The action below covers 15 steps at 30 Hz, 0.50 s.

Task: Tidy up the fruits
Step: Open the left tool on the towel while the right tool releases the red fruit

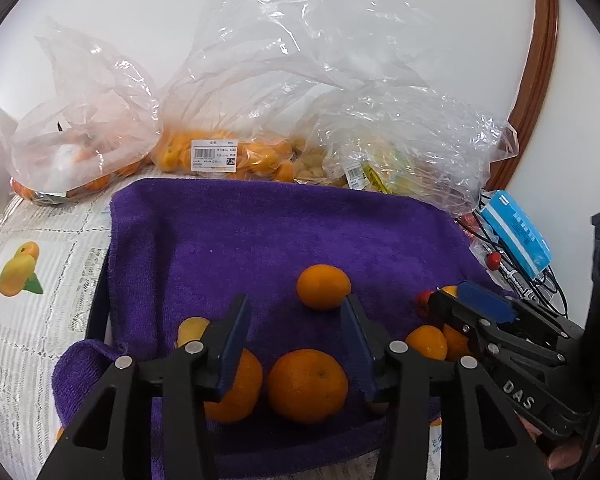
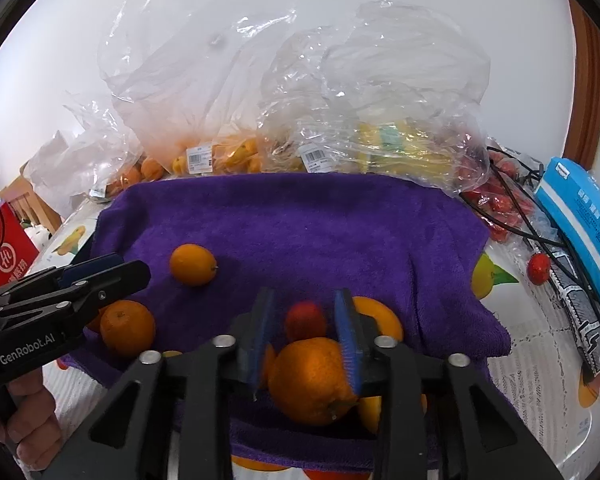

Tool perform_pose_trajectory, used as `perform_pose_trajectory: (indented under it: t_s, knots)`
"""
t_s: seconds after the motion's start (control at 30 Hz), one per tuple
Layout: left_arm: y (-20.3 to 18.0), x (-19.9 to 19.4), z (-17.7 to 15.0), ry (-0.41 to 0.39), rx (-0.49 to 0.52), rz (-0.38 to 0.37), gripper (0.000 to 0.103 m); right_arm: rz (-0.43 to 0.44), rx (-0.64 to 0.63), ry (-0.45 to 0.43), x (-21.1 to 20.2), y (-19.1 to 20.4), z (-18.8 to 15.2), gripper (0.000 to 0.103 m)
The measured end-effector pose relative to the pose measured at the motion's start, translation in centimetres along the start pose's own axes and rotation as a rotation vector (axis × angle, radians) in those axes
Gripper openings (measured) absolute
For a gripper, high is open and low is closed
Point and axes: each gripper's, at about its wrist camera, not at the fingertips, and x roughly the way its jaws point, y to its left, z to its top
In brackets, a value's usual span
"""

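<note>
White wall behind, purple towel spread on the table w/ bagged fruit at its far edge. Left tool is seen parted, nothing gripped; a big orange lies on the towel just below the gap, another orange just beyond the tips. Right tool is seen slightly apart; a large orange sits between the pads, contact can't be judged. Right tool is judged nearer that fruit.

Blue box, black cables
</note>
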Motion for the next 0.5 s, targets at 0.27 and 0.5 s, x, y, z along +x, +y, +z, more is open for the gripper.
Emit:
perform_pose_trajectory:
  t_s: [0.27,0.5]
  knots:
    - [-0.7,-3.3,0.5,-0.028,0.027,0.114,0.049,-0.028,-0.031,-0.091,-4.7,1.7,0.8,0.065]
    - [-1.9,-9.8,-0.7,-0.015,0.007,0.082,0.059,-0.045,0.024,-0.078,-11.5,2.6,0.3,0.067]
